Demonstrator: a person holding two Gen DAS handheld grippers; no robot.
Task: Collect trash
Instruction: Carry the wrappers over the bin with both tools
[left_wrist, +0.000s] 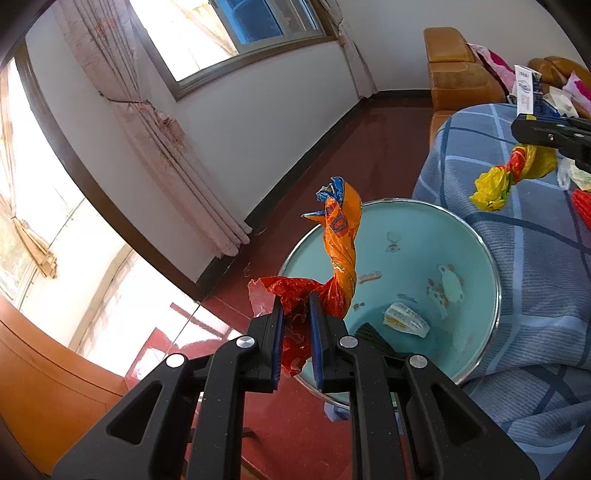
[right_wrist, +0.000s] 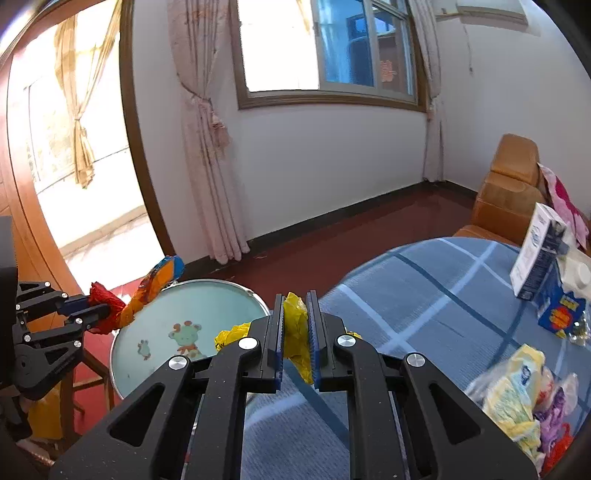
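Note:
My left gripper (left_wrist: 296, 301) is shut on a twisted orange and red snack wrapper (left_wrist: 338, 243) and holds it above the rim of a light-blue basin (left_wrist: 406, 225); it also shows in the right wrist view (right_wrist: 96, 314). The basin (right_wrist: 207, 295) holds a few scraps, among them a white wrapper (left_wrist: 406, 319). My right gripper (right_wrist: 295, 301) is shut on a yellow wrapper (right_wrist: 295, 332) over the table edge. In the left wrist view that yellow wrapper (left_wrist: 513, 175) hangs from the right gripper (left_wrist: 554, 138).
A table with a blue checked cloth (right_wrist: 424, 295) carries a white and blue carton (right_wrist: 539, 254), a blue box (right_wrist: 561, 314) and a pile of wrappers (right_wrist: 524, 398). An orange sofa (right_wrist: 506, 184) stands behind it. The floor (right_wrist: 332, 251) is red.

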